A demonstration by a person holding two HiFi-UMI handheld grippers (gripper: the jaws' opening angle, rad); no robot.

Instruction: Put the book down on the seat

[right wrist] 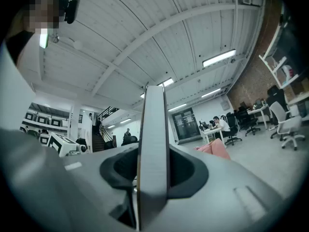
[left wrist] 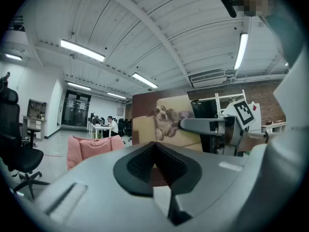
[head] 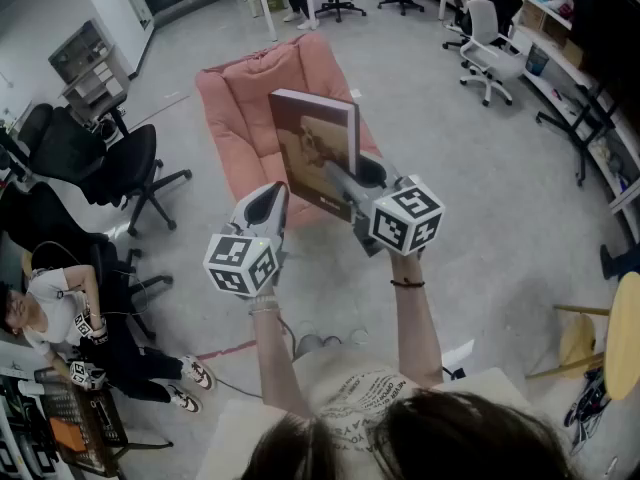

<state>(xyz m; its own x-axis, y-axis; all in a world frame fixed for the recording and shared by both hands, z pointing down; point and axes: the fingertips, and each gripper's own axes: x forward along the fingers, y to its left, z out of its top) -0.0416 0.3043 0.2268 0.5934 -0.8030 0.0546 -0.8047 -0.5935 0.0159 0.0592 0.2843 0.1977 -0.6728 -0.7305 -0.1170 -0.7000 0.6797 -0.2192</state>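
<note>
**A:** What has the right gripper (right wrist: 153,154) got?

**B:** I have it clamped on the book's (head: 315,143) lower edge, so the book stands upright in the air, short of the pink seat (head: 235,98).

**A:** And the left gripper (head: 270,200)?

**B:** Jaws together on nothing, beside the book's corner. I judge one grip is enough for lowering.

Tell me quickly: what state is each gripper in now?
Left gripper: closed, nothing between its fingers.
Right gripper: closed on the book.
</note>
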